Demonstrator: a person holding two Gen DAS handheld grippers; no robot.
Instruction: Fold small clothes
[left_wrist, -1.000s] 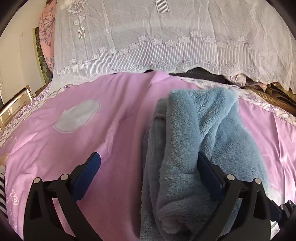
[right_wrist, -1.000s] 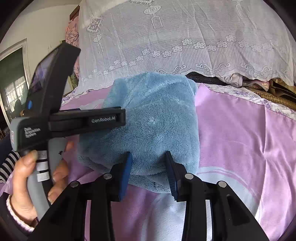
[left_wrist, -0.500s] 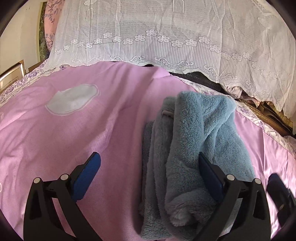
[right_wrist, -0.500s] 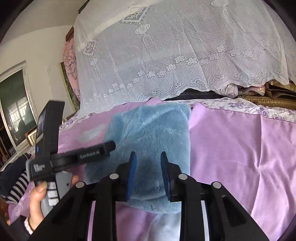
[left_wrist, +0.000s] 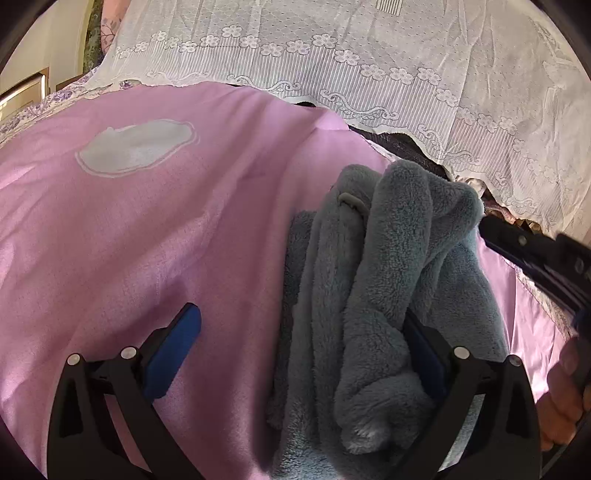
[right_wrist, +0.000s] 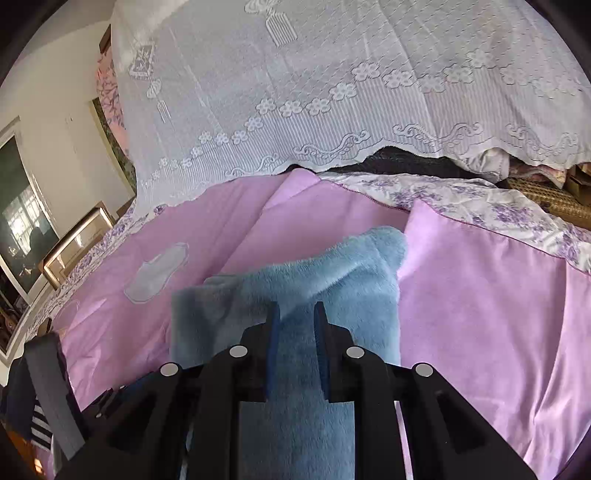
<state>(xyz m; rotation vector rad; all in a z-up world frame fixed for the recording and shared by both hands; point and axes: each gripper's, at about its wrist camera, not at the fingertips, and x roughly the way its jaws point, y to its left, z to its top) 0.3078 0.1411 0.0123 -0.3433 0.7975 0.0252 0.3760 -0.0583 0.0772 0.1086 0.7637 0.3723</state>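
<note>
On pink bedspread (right_wrist: 480, 295), right tool (right_wrist: 295, 314) pinching blue fleece garment (right_wrist: 332, 280), left tool (left_wrist: 303, 332) spread wide.

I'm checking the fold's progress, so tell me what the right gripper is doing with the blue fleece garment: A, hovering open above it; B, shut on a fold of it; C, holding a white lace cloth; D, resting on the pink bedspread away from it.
B: the right gripper has just closed, its pads pinching a raised fold of the blue fleece garment.
</note>
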